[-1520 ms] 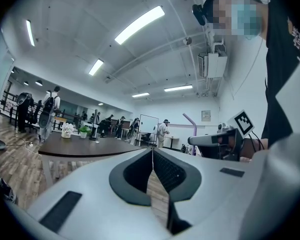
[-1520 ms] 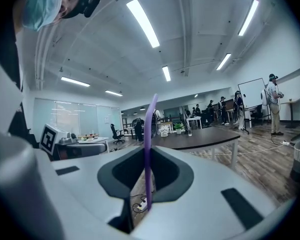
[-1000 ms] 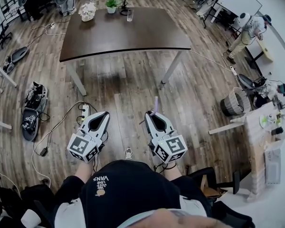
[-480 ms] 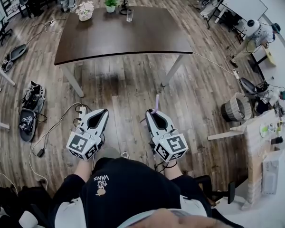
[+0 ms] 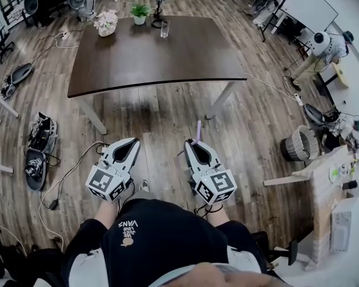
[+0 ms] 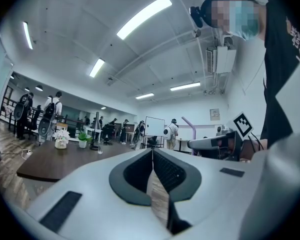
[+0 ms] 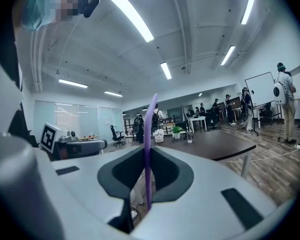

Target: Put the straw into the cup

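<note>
Purple straw (image 7: 149, 134) stands upright, clamped in the jaws of the right gripper (image 5: 194, 143). Beside it, the left gripper (image 5: 134, 142) has its jaws together, empty. Well ahead of both, the cup (image 5: 164, 28) sits on a dark table (image 5: 167, 58).

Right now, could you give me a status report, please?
Left gripper jaws together, empty. Right gripper shut on the straw, upright. Cup on the table ahead, not yet reached. Nothing seen in the way.
</note>
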A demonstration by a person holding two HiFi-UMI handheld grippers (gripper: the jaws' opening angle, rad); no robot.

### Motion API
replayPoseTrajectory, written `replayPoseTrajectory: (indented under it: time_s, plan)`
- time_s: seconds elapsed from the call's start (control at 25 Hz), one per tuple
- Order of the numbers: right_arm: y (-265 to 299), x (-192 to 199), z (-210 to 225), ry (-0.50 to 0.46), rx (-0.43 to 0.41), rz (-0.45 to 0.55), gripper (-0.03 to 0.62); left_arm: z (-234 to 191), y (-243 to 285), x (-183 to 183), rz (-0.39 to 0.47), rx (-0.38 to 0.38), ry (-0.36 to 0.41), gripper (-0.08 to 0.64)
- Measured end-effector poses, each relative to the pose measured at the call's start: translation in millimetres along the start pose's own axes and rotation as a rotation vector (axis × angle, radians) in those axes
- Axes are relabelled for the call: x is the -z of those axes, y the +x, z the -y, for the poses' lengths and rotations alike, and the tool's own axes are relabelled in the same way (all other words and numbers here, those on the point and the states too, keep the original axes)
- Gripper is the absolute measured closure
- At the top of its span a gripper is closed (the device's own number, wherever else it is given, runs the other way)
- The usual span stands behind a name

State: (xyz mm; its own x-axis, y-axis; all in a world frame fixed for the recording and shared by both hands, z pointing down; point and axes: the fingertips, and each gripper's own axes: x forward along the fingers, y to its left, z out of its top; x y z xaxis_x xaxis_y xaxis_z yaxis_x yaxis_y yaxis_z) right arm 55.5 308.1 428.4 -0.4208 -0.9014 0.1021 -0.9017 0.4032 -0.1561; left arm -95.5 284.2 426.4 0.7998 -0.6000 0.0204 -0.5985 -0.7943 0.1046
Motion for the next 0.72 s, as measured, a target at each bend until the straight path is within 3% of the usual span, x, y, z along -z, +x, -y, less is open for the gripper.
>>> replayPoseTrajectory:
  time_s: [0.72]
  plan:
    - [119.4,-25.5,32.7,-0.006,0.071,0.018,0.548,-122.8,61.0,-12.4,-0.007,0.040,-0.010,0.545]
